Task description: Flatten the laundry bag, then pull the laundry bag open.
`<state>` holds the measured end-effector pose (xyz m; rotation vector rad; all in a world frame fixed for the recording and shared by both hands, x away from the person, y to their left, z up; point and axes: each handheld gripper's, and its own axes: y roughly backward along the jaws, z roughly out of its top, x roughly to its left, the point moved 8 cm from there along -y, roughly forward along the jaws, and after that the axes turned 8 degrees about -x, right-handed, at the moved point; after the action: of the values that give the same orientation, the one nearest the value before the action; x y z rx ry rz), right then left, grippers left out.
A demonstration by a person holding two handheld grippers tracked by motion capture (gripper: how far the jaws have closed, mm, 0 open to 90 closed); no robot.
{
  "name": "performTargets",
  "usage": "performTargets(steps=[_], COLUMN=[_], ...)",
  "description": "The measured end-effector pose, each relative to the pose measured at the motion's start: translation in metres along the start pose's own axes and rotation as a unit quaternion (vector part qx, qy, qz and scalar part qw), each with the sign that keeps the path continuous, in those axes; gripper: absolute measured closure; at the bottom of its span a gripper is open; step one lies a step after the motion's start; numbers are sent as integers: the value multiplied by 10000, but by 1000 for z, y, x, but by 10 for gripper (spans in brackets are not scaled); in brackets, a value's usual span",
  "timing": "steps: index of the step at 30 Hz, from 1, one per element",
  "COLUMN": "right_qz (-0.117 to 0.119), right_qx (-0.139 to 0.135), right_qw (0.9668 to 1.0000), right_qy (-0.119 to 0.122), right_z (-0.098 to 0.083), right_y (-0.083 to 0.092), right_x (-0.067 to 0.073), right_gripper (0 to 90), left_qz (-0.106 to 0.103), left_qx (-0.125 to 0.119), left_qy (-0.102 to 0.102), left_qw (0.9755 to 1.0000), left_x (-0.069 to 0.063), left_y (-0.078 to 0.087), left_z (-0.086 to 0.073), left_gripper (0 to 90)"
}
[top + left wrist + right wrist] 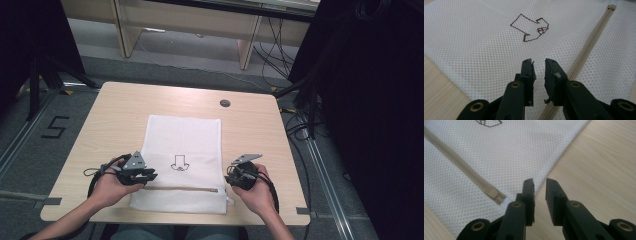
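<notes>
A white mesh bag (182, 140) lies flat on the wooden table (110, 115), with a small brown outline drawing (178, 163) at its middle and a beige zipper (185, 189) running across near the front edge. My left gripper (149, 176) rests at the bag's left side, jaws a little apart over the mesh (474, 37) beside the zipper (586, 50), open with nothing between them (539, 62). My right gripper (231, 178) sits at the bag's right edge, open (540, 182), just past the zipper's end (495, 194) and above bare wood.
A round cable hole (225, 103) sits at the table's far edge. Bare tabletop lies left and right of the bag. Beyond the table are desk legs (247, 45) and loose cables (300, 120) on the floor, with a "5" marked at left (54, 127).
</notes>
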<state>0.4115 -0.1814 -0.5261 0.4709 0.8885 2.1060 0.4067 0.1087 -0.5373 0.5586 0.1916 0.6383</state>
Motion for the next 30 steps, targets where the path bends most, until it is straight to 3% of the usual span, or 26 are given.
performTargets(steps=[1, 4, 5, 7, 8, 10, 11, 12, 13, 14, 15, 16, 17, 18, 19, 22, 24, 25, 28, 30], right_qz=[-18, -81, -58, -58, -58, -49, -62, -64, -120, -65, -75, -148, -91, -85, -63, -112, -157, -67, -55, -58], right_qx=[-5, -119, -37, -55, -76, -89, -151, -152, -342, -154, -158, -326, -86, -71, -125, -9, -166, 44, 170, 285], right_qw=[9999, 9999, 9998, 9997, 9997, 9996, 9996, 9990, 9988, 9989, 9987, 9986, 9987, 9988, 9985, 9999, 9997, 10000, 9997, 9995], right_qy=[-105, -66, -167, -234, -209, -277, -246, -407, -317, -442, -472, -401, -501, -484, -524, -113, 12, 11, 138, 98], right_z=[-1, -1, -1, -2, -2, -2, -1, 0, 2, 1, 1, 1, -2, -3, -4, -6, -5, -7, -10, -13], right_y=[1, 2, 5, 4, 3, 2, 2, 3, 0, 4, 4, 0, 3, 2, 1, 3, 1, 6, 8, 8], right_x=[-1, -7, -7, -7, -7, -7, -8, -6, -8, -6, -6, -8, -6, -7, -5, -4, -3, -1, -1, 1], right_gripper=[759, 725, 713, 702, 699, 693, 693, 692, 688, 670, 656, 636, 635, 638, 647, 694, 748, 791, 883, 900], left_qz=[-34, 1, -18, 18, -9, -3, -12, -6, -22, -41, -9, -42, -88, -134, -135, -227, -282, -272, -369, -429], left_qx=[19, -121, -139, -109, -139, -141, -155, -172, -174, -179, -203, -211, -242, -260, -299, -439, -379, -380, -512, -504], left_qy=[-66, 65, 86, -30, 92, 20, -8, 57, -12, -22, 10, -47, 9, 61, -29, 237, 160, 96, -41, -137], left_qw=[10000, 9999, 9999, 9999, 9999, 9999, 9999, 9998, 9998, 9998, 9998, 9998, 9997, 9996, 9995, 9985, 9988, 9989, 9980, 9977], left_x=[1, 1, 1, 3, 2, 3, 2, 1, 1, 1, 0, -1, -3, -4, -3, -8, -9, -10, -16, -21], left_y=[0, 0, 0, 0, -1, -2, -2, -2, -2, -2, -3, -2, -2, -3, -3, -7, -8, -9, -12, -13], left_z=[0, 4, 5, 5, 4, 4, 4, 4, 4, 4, 4, 4, 5, 6, 8, 11, 11, 12, 18, 21], left_gripper=[759, 733, 721, 707, 701, 697, 694, 688, 680, 669, 658, 639, 627, 611, 597, 567, 568, 575, 612, 632])
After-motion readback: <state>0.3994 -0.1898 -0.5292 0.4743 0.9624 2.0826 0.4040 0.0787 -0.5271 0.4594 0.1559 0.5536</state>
